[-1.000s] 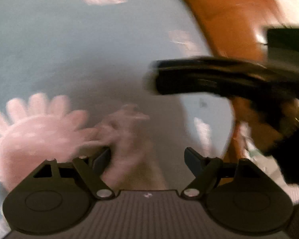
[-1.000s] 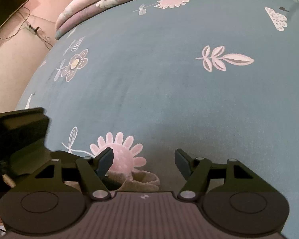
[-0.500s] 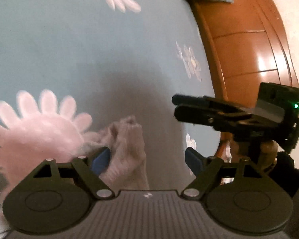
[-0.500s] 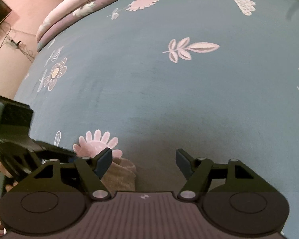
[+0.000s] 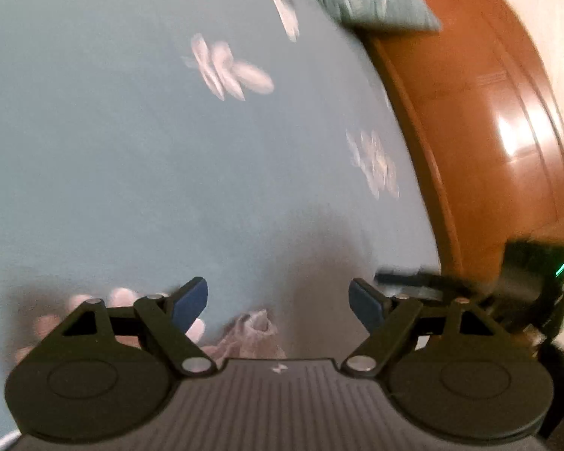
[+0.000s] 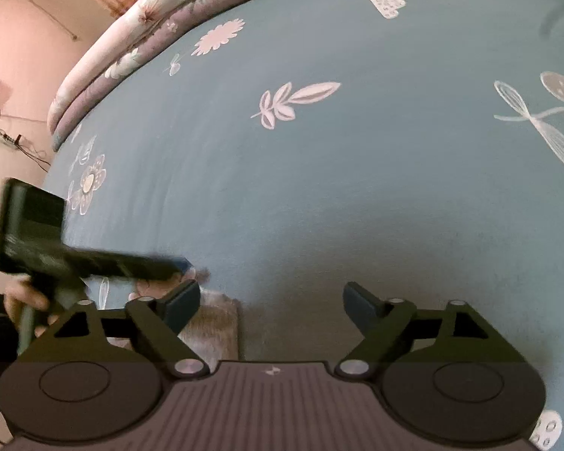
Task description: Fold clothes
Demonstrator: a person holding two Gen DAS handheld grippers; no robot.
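Note:
A small beige-pink fuzzy garment (image 5: 252,332) lies bunched on the teal flowered bed sheet (image 5: 131,150), just below and behind my left gripper (image 5: 278,300). That gripper is open, hovers over the sheet and has nothing between its fingers. In the right wrist view the garment (image 6: 214,323) lies flat beside the left finger of my right gripper (image 6: 272,300). The right gripper's jaws are opening, with only bare sheet (image 6: 319,188) between them. The left gripper (image 6: 182,265) reaches in from the left above the garment. The right gripper (image 5: 385,276) shows blurred at the right edge of the left wrist view.
A wooden bed board (image 5: 488,131) borders the sheet on the right, with a teal pillow (image 5: 376,3) at its top. A pink and purple quilt (image 6: 131,49) lies along the far edge. A hand (image 6: 22,297) grips the left tool. Wall cables (image 6: 15,139) hang at left.
My left gripper has risen and pulled back from the garment, which now sits low under its body. The right gripper's jaws have widened and its view has rolled and slid across the bed.

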